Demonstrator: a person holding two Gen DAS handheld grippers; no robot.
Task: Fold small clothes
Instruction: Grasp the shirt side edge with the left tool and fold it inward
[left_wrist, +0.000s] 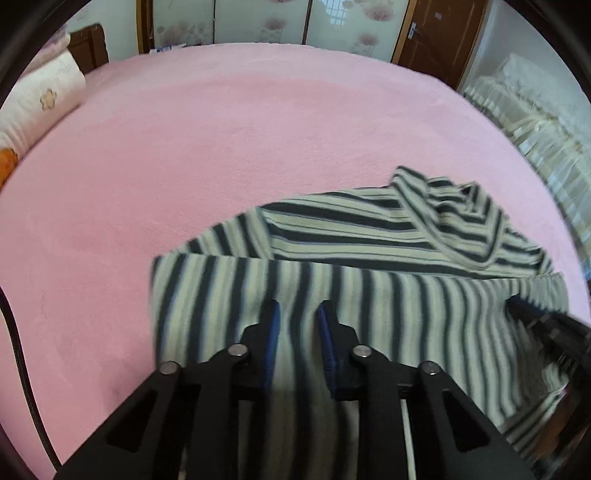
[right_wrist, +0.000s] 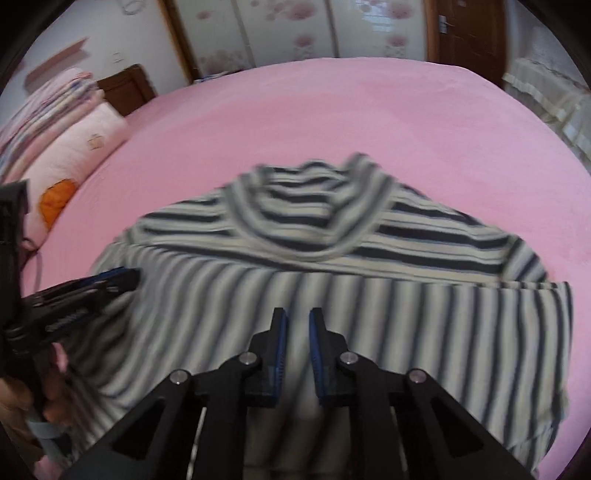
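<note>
A small cream and dark striped shirt (left_wrist: 369, 236) lies on the pink bed (left_wrist: 184, 166), its near part folded over toward the collar. My left gripper (left_wrist: 297, 314) sits over the folded near layer, its jaws a small gap apart with striped cloth between them. My right gripper (right_wrist: 297, 317) sits the same way over the shirt (right_wrist: 332, 236), jaws narrowly apart with cloth in the gap. Whether either one grips the cloth is unclear. The right gripper shows at the right edge of the left view (left_wrist: 546, 317); the left gripper shows at the left of the right view (right_wrist: 92, 288).
Pillows and folded bedding (right_wrist: 70, 140) lie at the bed's left side, with an orange patch (right_wrist: 55, 203) on one. A wooden headboard (right_wrist: 125, 88) stands behind them. A wardrobe (right_wrist: 288, 33) and door (right_wrist: 465, 29) are at the back. Lace cloth (left_wrist: 535, 122) hangs at right.
</note>
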